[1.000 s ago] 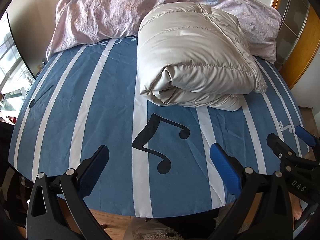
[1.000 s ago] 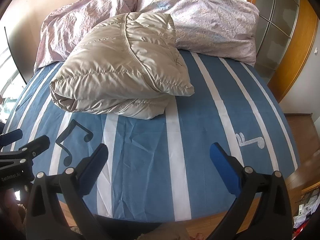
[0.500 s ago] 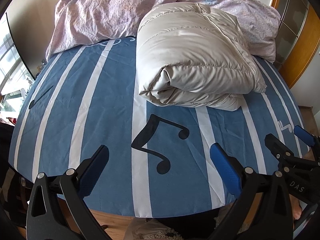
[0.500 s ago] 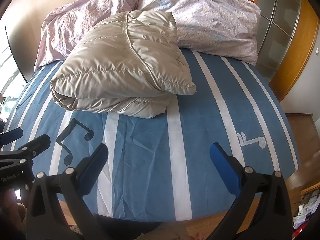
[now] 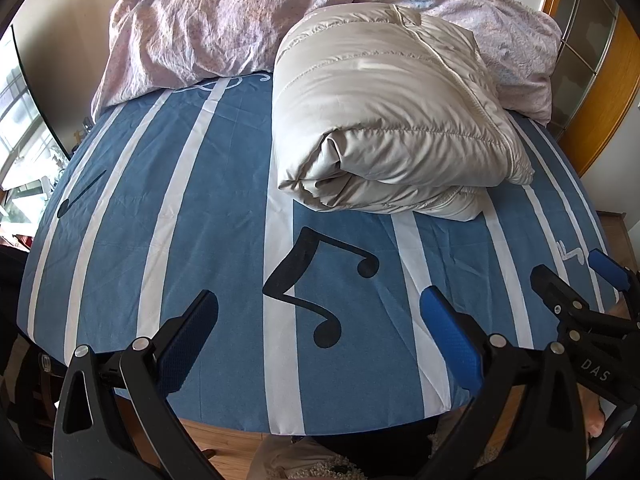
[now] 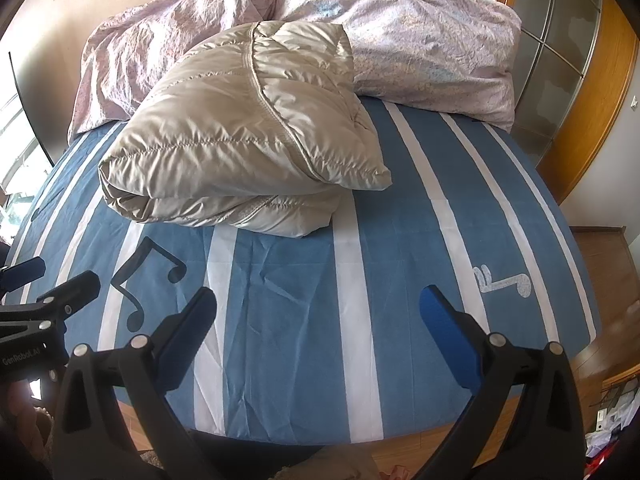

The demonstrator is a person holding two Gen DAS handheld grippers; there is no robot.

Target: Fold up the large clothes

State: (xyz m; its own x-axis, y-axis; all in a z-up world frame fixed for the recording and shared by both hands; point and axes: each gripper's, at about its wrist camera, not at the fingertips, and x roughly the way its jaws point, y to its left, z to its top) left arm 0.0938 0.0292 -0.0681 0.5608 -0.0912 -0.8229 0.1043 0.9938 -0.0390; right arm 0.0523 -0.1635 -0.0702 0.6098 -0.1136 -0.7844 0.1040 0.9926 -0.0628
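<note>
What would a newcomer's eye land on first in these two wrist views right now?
First the puffy beige down jacket, folded into a thick bundle on the blue striped bedsheet, just in front of the rumpled pink duvet. Next the large black music note printed between jacket and foot edge, with the left gripper and right gripper open over it.

Sheet (image 5: 224, 200): blue with white lengthwise stripes, printed black music notes (image 5: 320, 292) and one white note (image 6: 504, 282). Folded down jacket (image 5: 384, 132): glossy beige, quilted. Duvet (image 6: 420, 40): pale pink-lilac, fine speckled print. Gripper pads (image 6: 448, 336): blue on black frames.
</note>
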